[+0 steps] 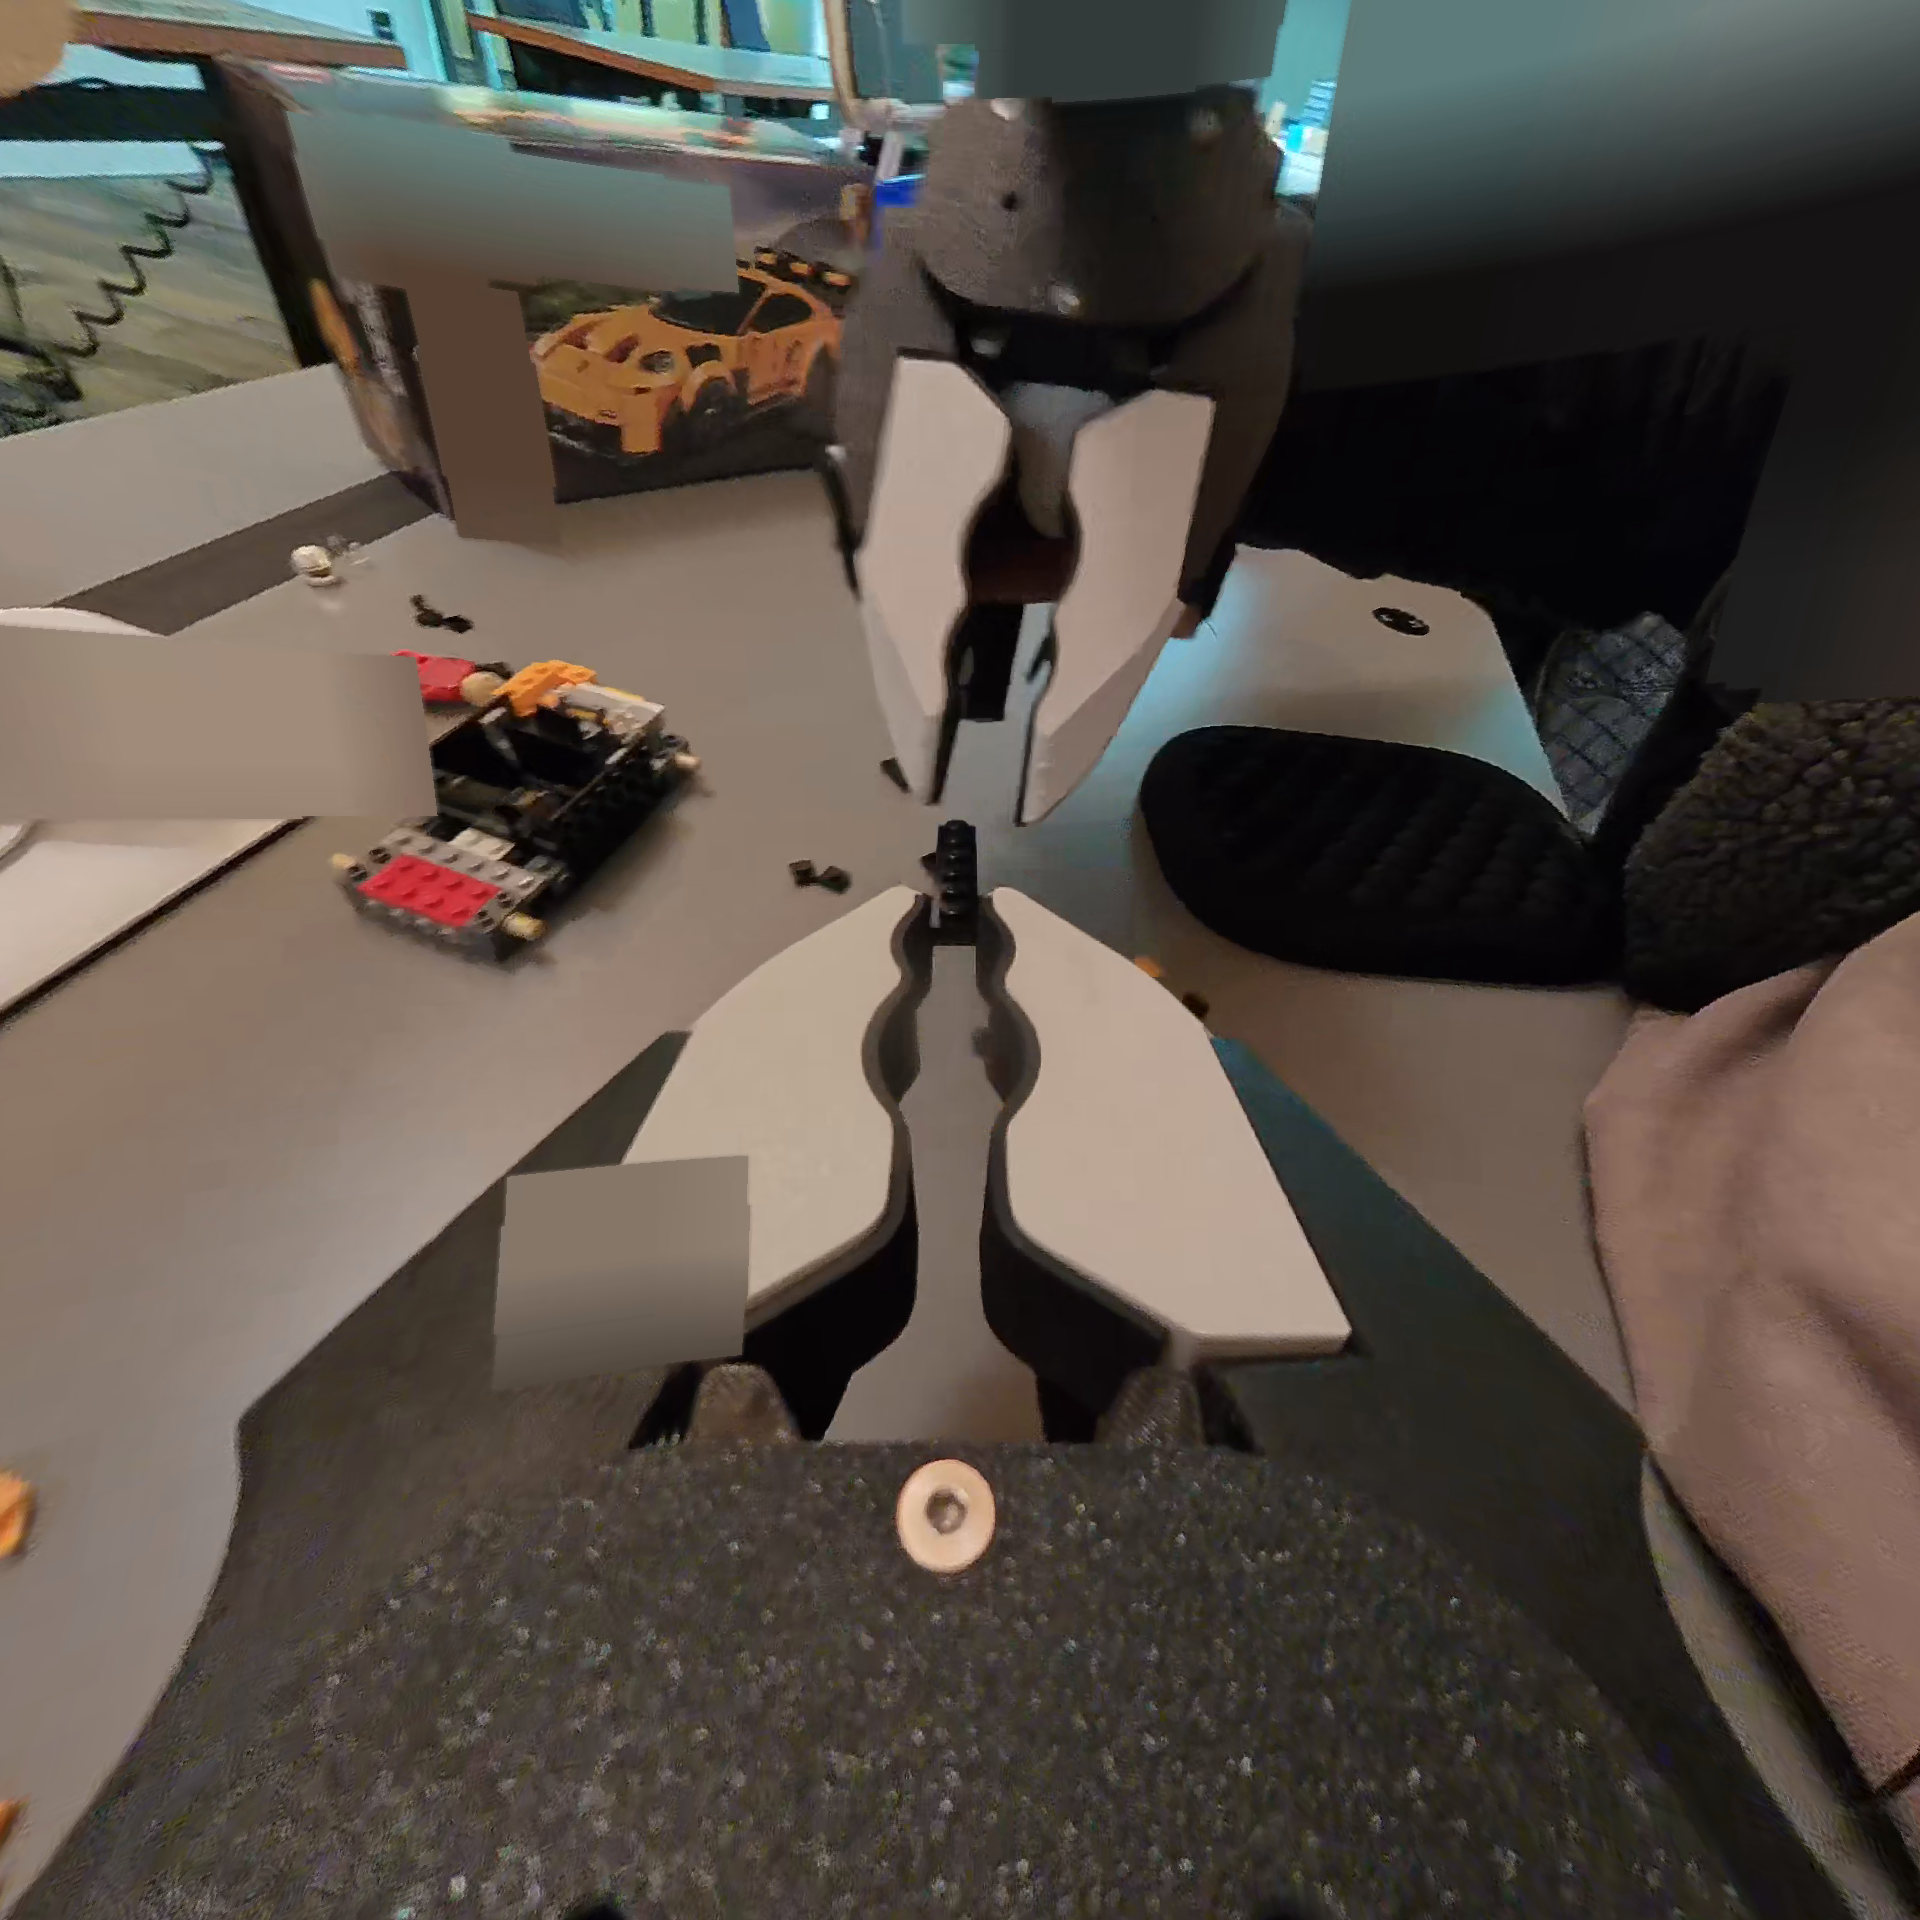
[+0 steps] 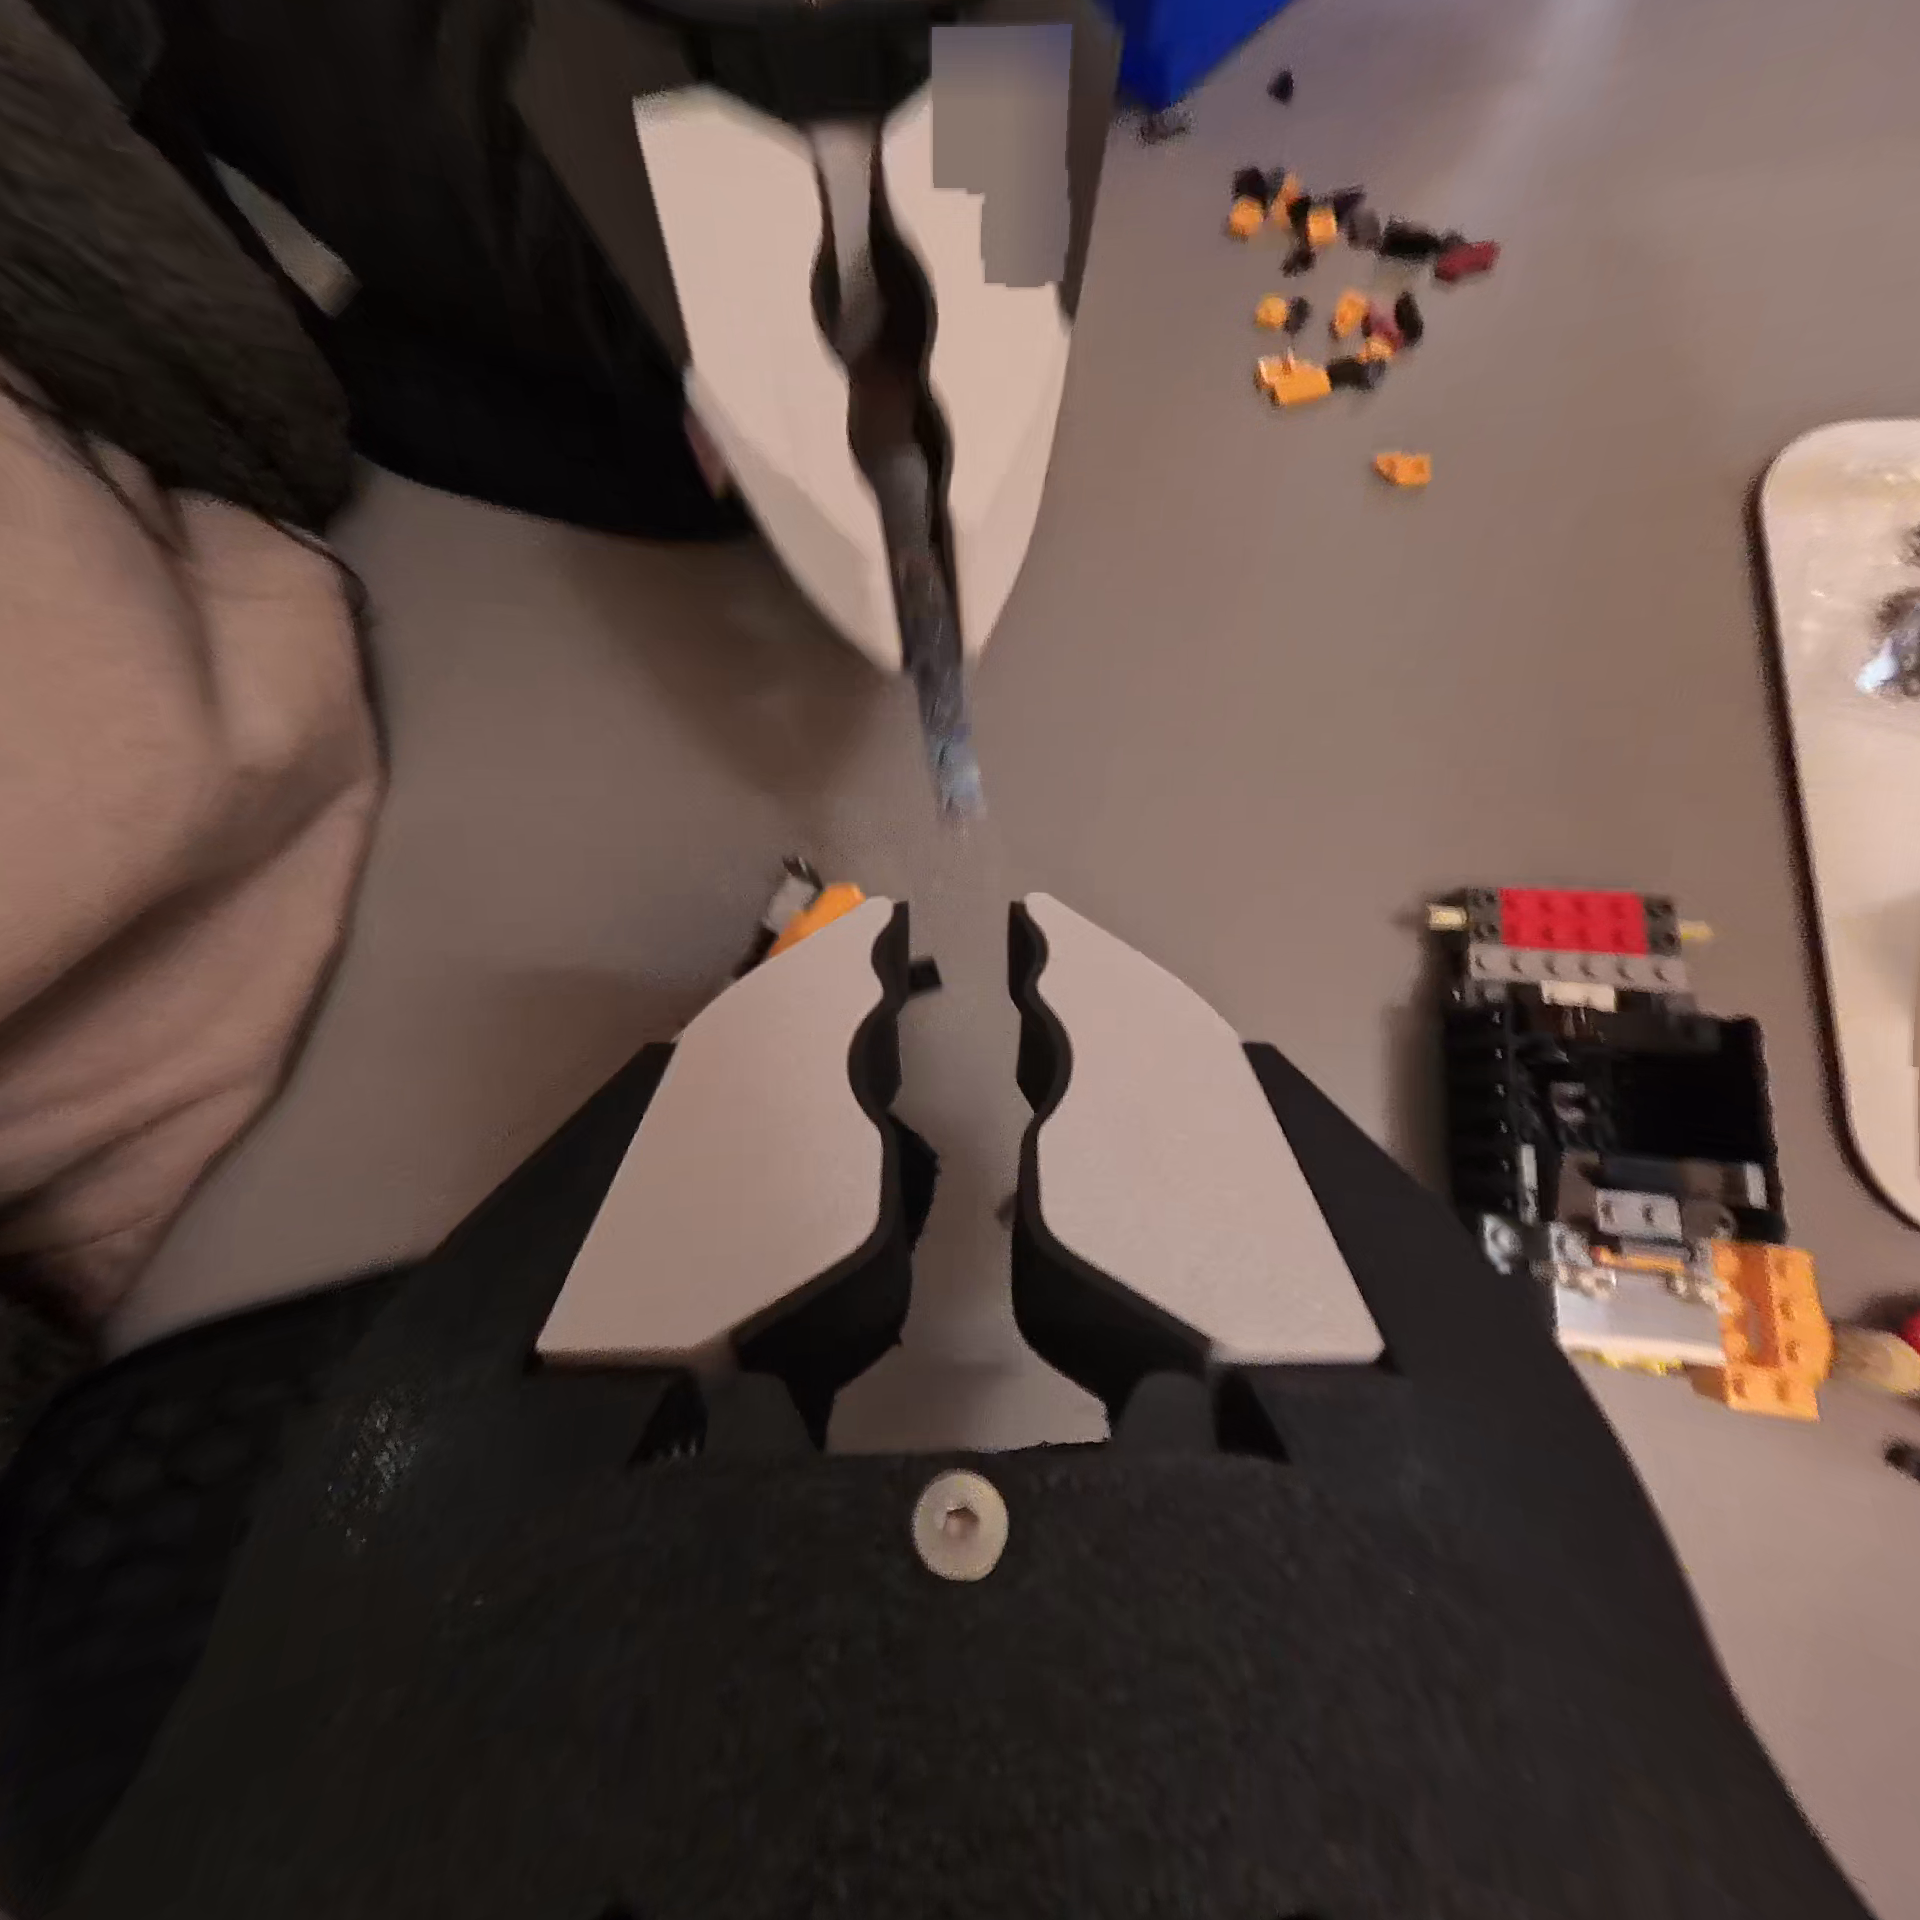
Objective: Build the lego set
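the left gripper pinches a narrow black studded lego plate at its fingertips, above a grey table. the right gripper, facing it, has its jaws slightly apart with nothing between them. a half-built lego car chassis, black and grey with a red plate and orange parts, lies on the table well to the side. behind it stands the set's box, picturing an orange sports car; its writing is covered. loose orange and black bricks lie scattered farther off. shelving shows blurred in the background.
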{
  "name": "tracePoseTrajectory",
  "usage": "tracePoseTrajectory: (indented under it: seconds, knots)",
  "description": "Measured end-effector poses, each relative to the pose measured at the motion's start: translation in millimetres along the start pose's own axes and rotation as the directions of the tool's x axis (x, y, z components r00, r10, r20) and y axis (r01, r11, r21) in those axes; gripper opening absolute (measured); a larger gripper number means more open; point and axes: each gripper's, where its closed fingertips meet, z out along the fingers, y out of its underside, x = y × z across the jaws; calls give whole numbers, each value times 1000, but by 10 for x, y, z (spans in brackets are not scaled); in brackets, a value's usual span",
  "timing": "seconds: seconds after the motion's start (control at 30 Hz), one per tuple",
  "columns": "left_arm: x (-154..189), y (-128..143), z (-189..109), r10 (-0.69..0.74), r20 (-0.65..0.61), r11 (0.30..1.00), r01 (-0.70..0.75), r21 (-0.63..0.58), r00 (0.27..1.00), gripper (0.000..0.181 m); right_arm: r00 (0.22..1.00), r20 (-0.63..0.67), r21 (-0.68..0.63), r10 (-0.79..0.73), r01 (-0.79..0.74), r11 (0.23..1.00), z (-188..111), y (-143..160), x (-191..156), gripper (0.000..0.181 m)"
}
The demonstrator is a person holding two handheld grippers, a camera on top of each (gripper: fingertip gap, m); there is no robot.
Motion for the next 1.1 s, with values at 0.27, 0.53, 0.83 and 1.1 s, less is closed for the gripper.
tracePoseTrajectory:
  seconds: [0.27, 0.53, 0.83, 1.1]
  knots:
    - [-129, 81, -52, -7, 47, 1000, 6, 7, 999, 8, 968, 6, -199, -250, 246, 949, 413, 481, -191, 16]
    - [-117, 69, -72, -28, 27, 999, 28, 19, 999, 8, 952, 3, -263, -306, 296, 918, 564, 502, -160, 15]
    - [-111, 104, -55, -37, 19, 999, 37, 1, 999, 8, 999, -43, -119, -24, 19, 993, 467, 450, 17, 2]
    - [-173, 80, -88, -59, 38, 998, 59, 17, 997, 8, 955, -106, -151, -277, 260, 954, 595, 372, -93, 14]
